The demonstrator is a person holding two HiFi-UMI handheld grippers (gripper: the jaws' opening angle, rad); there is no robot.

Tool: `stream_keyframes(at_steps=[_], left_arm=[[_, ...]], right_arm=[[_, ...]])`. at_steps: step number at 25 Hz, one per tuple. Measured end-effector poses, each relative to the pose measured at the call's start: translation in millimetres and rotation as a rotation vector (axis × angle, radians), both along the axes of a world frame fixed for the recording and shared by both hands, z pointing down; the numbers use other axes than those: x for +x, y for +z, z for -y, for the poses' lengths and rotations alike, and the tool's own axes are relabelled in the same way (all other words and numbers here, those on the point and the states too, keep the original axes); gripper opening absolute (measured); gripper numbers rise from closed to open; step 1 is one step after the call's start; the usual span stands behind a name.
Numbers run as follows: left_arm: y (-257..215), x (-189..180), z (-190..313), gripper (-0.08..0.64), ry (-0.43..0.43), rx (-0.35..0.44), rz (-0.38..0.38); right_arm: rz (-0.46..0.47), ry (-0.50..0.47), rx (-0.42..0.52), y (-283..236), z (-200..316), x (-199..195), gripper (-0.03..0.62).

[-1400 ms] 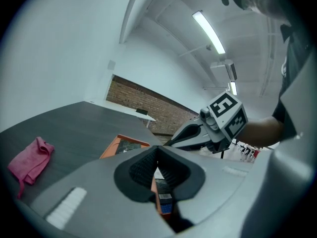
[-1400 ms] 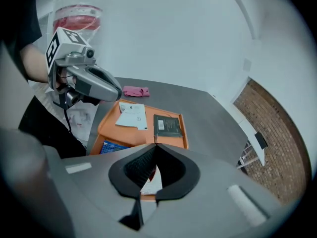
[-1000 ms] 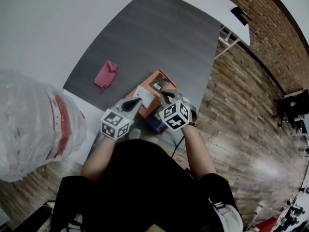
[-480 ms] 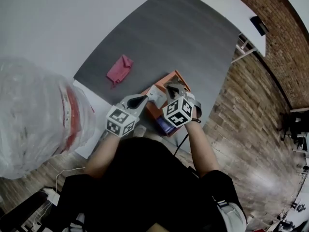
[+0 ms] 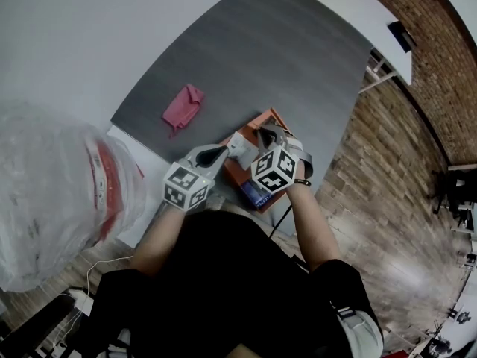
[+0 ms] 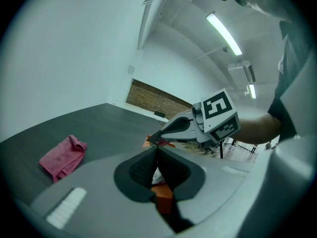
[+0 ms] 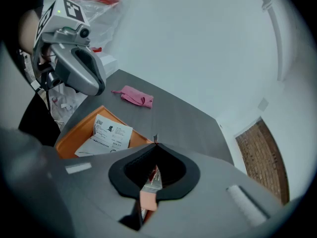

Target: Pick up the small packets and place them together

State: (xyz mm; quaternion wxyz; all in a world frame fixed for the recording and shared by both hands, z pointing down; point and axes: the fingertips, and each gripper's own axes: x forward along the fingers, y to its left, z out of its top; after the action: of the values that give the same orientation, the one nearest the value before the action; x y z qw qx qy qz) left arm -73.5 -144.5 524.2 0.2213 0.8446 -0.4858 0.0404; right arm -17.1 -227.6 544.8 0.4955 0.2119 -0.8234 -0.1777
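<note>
The dark grey table (image 5: 246, 58) has a matte, faintly grained top and runs away to a white wall. At its near left corner bulges a crinkled clear plastic bag (image 5: 52, 192) with red print showing through.

Near the table's front edge sits a shallow, rectangular orange tray (image 7: 79, 125). A white printed paper sheet (image 7: 106, 133) lies flat inside it. A soft pink cloth (image 5: 183, 104) lies crumpled on the bare table beyond the tray, well apart from it. A blue item (image 5: 253, 194) shows at the tray's near side, too small to make out.

Both grippers hang over the tray, tips near each other.

The left gripper (image 6: 157, 150) has its 2 jaws drawn together. A small white red-printed packet (image 6: 157, 175) stands edge-on in the gap, its long axis along the jaws.

The right gripper (image 7: 155, 145) is clamped on a thin silvery packet (image 7: 152, 180). That packet is flat and glossy with red lettering. It too is edge-on, its long axis along the jaws. A sliver of it pokes past the tips toward the far table. Nothing lies between the packets and the tray below.
</note>
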Motion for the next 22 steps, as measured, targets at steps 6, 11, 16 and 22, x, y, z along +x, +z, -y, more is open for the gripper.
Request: stream_keyframes(at_steps=[6,11,16,22], left_arm=[[6,-3,-3,0.000,-0.004,-0.016,0.000],[9,-1,-6,0.000,-0.001,-0.025,0.007],[9,6,-9,0.000,0.015,-0.023,0.005],[6,16,-13,0.000,0.043,-0.019,0.007]], right_arm=[[-0.015,-0.022,-0.022,12,-8,-3,0.034],[0.007,-0.027,-0.102,19,-23,-4,0.082],[0.034,-0.017,-0.175,24,-39,0,0.126],[0.054,0.012,-0.169,20,-47,12,0.130]])
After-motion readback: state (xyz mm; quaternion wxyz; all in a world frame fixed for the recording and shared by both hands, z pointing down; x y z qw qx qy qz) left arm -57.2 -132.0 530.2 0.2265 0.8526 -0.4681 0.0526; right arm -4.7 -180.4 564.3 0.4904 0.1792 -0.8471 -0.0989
